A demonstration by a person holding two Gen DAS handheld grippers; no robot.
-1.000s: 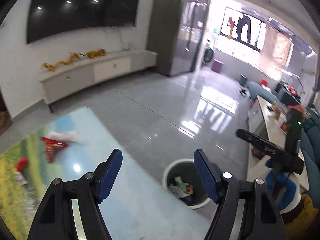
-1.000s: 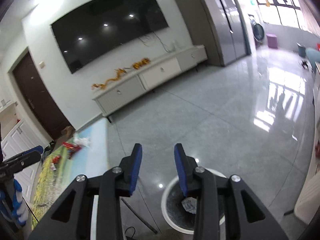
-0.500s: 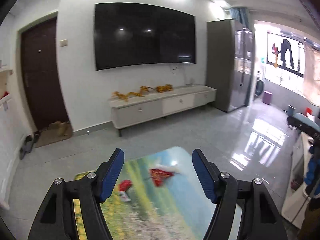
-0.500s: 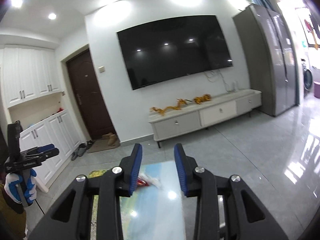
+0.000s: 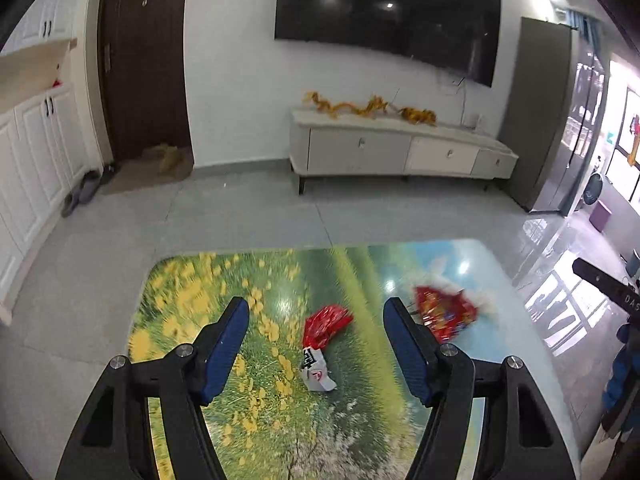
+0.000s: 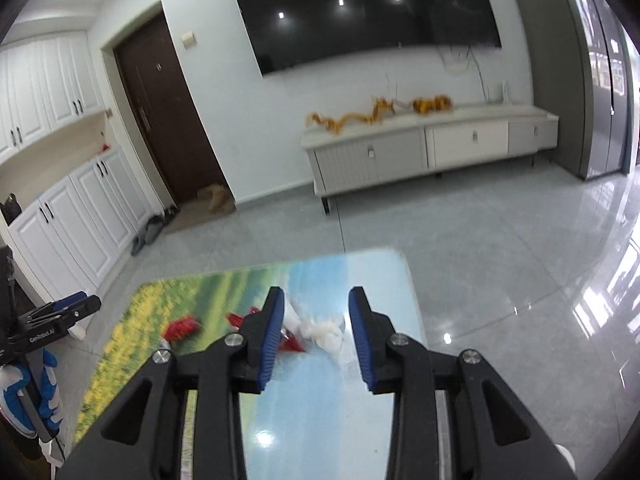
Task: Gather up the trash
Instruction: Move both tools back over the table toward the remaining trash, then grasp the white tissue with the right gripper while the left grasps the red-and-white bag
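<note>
A red and white wrapper (image 5: 322, 344) lies on the picture-printed table (image 5: 256, 408), between the open fingers of my left gripper (image 5: 316, 344), which hovers above it, empty. A red snack bag (image 5: 444, 314) lies to its right with white crumpled tissue (image 5: 486, 304) behind it. In the right wrist view my right gripper (image 6: 316, 332) is open and empty above the white tissue (image 6: 326, 328). The red bag (image 6: 290, 342) shows by its left finger and the red wrapper (image 6: 182, 328) lies further left.
The table's far edge (image 6: 360, 254) drops to a glossy grey tiled floor. A white TV cabinet (image 5: 400, 152) with a yellow garland stands against the far wall under a large TV. White cupboards (image 6: 76, 208) and a dark door (image 5: 140, 60) stand at the left.
Both grippers have swung away from the trash bin on the floor and turned down over the table. The wrappers now lie between the fingers. Both stayed open.
</note>
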